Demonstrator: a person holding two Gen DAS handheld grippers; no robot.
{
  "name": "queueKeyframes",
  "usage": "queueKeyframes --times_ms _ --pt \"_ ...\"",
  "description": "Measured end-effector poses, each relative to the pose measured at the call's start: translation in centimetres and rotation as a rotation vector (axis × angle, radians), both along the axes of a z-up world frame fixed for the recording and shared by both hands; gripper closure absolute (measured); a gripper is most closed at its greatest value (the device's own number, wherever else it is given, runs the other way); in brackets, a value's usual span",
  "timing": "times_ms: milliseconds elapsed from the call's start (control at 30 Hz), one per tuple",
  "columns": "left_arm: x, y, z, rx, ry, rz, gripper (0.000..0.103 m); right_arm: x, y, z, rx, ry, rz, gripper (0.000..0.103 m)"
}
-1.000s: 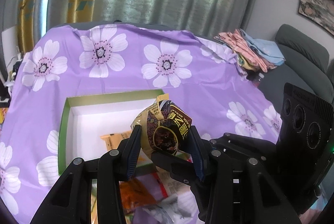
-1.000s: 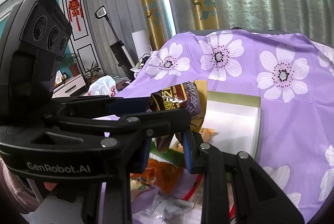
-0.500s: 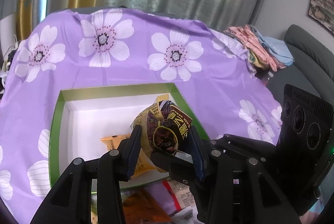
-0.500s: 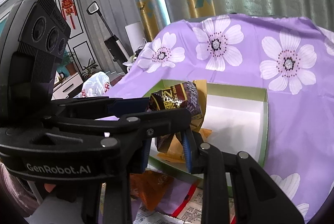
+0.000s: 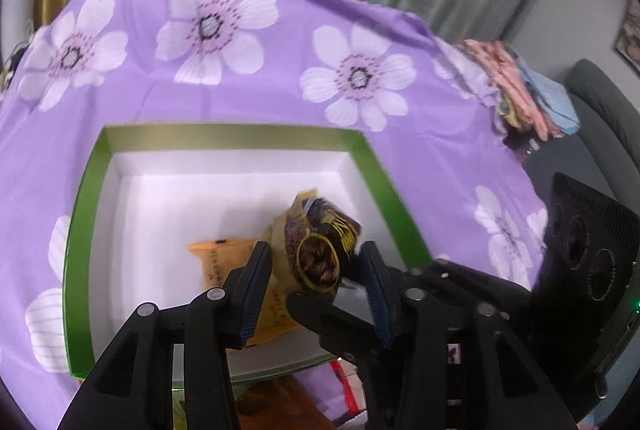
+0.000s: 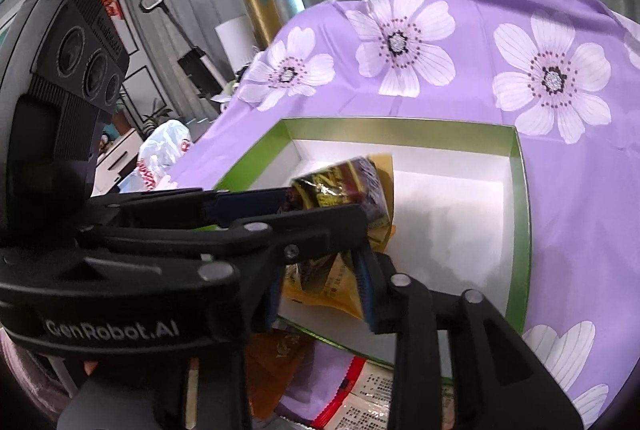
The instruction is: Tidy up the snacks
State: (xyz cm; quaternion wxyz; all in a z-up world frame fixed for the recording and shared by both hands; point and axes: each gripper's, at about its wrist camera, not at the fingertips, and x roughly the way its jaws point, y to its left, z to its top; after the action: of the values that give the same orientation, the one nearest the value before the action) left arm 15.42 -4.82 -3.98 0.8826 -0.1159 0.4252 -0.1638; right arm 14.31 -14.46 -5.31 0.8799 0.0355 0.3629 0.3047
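A dark brown and gold snack packet [image 5: 320, 250] hangs over the white inside of a green-rimmed box [image 5: 224, 133]. It sits between the blue pads of my left gripper [image 5: 316, 250], whose jaws are opening; the packet looks blurred and loose. My right gripper [image 6: 320, 270] comes in from the right with its jaws opening too, below the same packet [image 6: 340, 189]. An orange packet [image 5: 224, 258] lies flat in the box [image 6: 400, 123] under both grippers.
The box rests on a purple cloth with white flowers [image 5: 280, 69]. Several loose snack wrappers [image 6: 372, 390] lie in front of the box's near wall. Folded clothes [image 5: 520, 81] and a grey sofa [image 5: 600, 109] are at the right, a white plastic bag [image 6: 164, 149] at the left.
Both grippers have moved forward and down with the packet, from the box's near edge to over its inside. The jaws have widened a little and the packet has blurred.
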Motion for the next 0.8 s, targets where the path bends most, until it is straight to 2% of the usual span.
queueKeyframes --times_ms 33,67,100,233,300,400,667,800 --pt "0.0 0.2 -0.1 0.007 0.009 0.013 0.033 0.1 0.0 -0.1 -0.001 0.005 -0.011 0.057" --pt "-0.2 0.4 0.0 0.009 0.008 0.022 0.019 0.1 -0.2 -0.1 -0.001 0.006 -0.017 0.053" --pt "-0.4 0.5 0.1 0.010 0.003 0.027 0.015 0.1 -0.4 -0.2 -0.002 0.005 -0.026 0.051" --pt "-1.5 1.2 0.7 0.036 -0.006 0.056 0.014 -0.6 -1.5 0.3 0.013 -0.001 -0.052 0.044" --pt "-2.2 1.4 1.0 0.042 -0.014 0.068 0.008 -1.2 -2.1 0.6 0.020 -0.001 -0.062 0.039" --pt "-3.5 1.5 1.5 0.071 -0.027 0.086 0.007 -2.4 -3.1 0.9 0.021 -0.006 -0.080 0.032" --pt "-7.8 0.6 2.7 0.138 -0.066 0.100 0.005 -6.7 -4.8 1.6 0.009 0.001 -0.105 0.023" --pt "-9.7 0.0 3.1 0.145 -0.074 0.094 0.003 -8.9 -5.4 2.0 0.005 -0.002 -0.114 0.012"
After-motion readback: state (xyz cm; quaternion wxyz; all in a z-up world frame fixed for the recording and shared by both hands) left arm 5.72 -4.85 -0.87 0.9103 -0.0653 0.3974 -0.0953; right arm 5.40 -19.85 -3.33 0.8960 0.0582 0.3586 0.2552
